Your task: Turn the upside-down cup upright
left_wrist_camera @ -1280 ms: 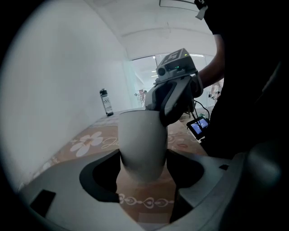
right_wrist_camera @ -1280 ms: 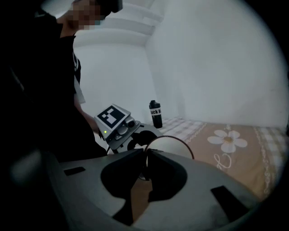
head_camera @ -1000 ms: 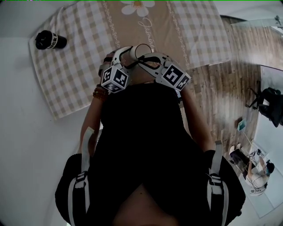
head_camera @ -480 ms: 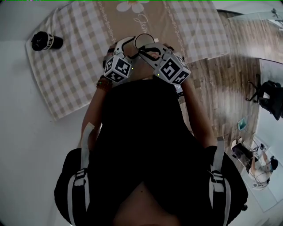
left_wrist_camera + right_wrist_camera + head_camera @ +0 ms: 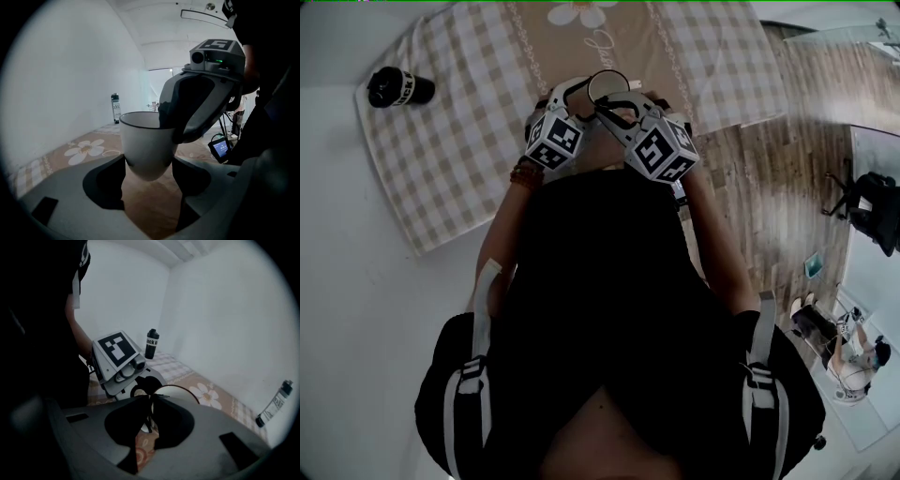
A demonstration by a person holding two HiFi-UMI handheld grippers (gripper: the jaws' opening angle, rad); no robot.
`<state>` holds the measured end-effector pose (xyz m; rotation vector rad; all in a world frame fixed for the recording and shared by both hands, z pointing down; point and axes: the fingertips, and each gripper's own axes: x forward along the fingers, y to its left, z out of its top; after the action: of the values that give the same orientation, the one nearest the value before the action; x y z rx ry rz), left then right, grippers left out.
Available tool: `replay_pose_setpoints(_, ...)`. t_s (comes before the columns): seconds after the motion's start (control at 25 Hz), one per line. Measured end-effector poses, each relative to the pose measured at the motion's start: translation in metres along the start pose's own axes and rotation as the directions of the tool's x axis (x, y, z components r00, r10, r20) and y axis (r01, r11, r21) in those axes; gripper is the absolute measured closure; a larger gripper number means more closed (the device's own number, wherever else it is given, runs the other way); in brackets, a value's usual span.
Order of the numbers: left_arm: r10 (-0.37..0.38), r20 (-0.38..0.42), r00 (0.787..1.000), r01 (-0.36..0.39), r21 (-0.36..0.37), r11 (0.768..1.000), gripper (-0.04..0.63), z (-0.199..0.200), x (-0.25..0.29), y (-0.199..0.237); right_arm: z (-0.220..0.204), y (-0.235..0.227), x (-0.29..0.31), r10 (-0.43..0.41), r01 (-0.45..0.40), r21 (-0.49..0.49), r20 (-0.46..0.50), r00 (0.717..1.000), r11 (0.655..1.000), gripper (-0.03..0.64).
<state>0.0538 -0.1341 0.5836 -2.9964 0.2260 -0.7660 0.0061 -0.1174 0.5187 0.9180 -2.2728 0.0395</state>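
Observation:
A white cup (image 5: 605, 86) hangs above the flowered mat (image 5: 459, 141), mouth upward in the left gripper view, where it shows as the cup (image 5: 143, 145). My left gripper (image 5: 149, 164) has its jaws against both sides of the cup's rounded base. In the head view, the left gripper (image 5: 574, 94) is on the cup's left. My right gripper (image 5: 617, 101) comes in from the right, and the right gripper (image 5: 151, 405) is shut on the thin cup rim (image 5: 185, 389). Its dark fingers (image 5: 187, 117) reach over the rim.
A black bottle (image 5: 398, 88) stands at the mat's far left corner, seen as the bottle (image 5: 151, 344) behind the left gripper. Another bottle (image 5: 274, 404) is by the wall. Wooden floor (image 5: 769, 187) lies right of the mat, with a small screen (image 5: 219, 147) on it.
Both grippers and the cup have shifted a little farther out over the mat. The marker cubes have rolled, and the cup has turned with them.

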Motion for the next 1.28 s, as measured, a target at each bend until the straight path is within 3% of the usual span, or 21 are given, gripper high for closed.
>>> replay_pose_setpoints(0.68,-0.050,-0.088,0.995,0.044,-0.069,0.997,0.272,-0.031,0.005,-0.004,-0.016,0.008,0.022,0.091,-0.089,0.045,-0.048,0.995,0.995,0.588)
replay_pose_setpoints(1.28,-0.065,-0.084,0.994,0.055,-0.114,0.992,0.265,-0.033,0.006,-0.003,-0.019,0.007,0.023,0.124,-0.120,0.115,-0.028,0.992,0.986,0.586)
